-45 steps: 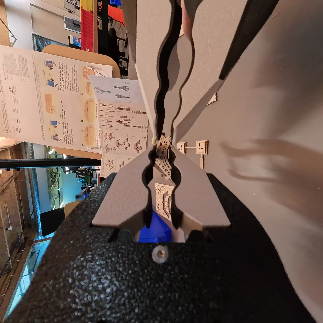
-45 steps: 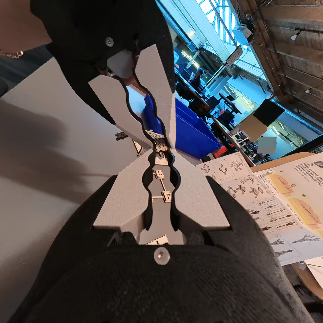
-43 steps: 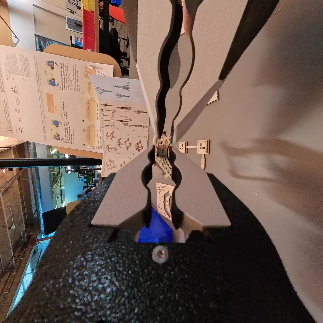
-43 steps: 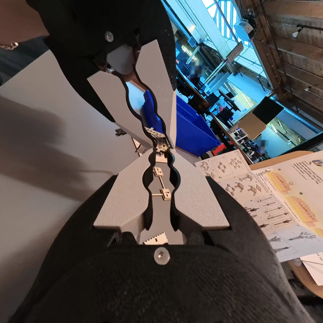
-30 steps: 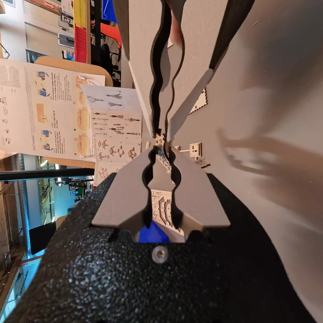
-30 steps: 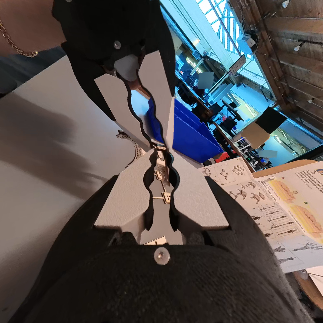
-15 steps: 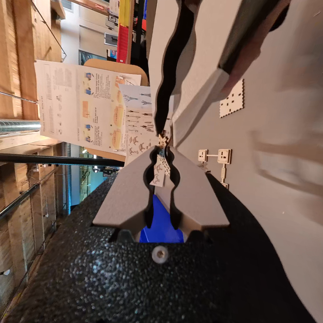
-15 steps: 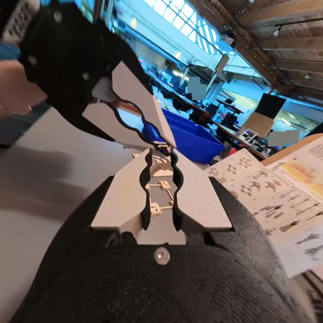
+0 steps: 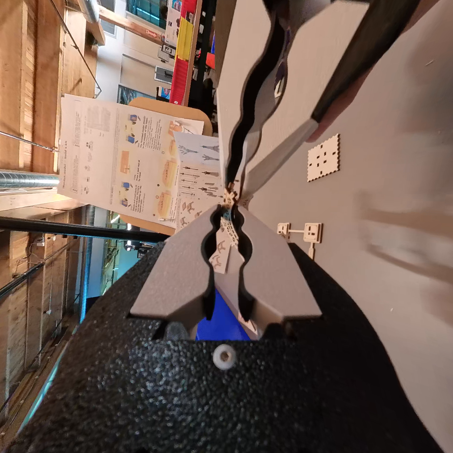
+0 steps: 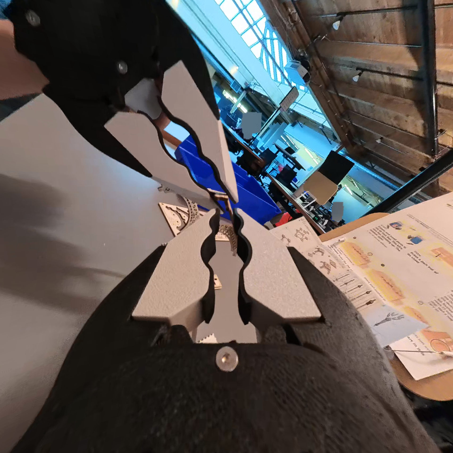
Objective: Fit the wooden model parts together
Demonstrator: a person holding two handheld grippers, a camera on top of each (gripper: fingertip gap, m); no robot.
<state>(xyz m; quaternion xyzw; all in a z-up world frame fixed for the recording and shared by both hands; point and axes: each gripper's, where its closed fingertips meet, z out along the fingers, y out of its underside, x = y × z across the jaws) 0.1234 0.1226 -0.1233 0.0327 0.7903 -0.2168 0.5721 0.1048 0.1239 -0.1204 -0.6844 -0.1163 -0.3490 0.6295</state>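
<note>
Lattice piece's joint (image 9: 230,196) hidden between gripper tips; sheets' print unreadable.

— Where do your two cameras sit?
— One behind each pair of my fingers, close up, facing each other tip to tip; both share the grey table (image 9: 367,171) and instruction sheets (image 10: 382,269).

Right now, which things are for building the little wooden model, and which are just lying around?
For the job:
- left gripper, pinching a lattice wooden part
- right gripper, pinching a small wooden piece
- loose wooden pieces on the grey table: notched plate, joined squares
- instruction sheets

Lying about:
- blue bin
</note>
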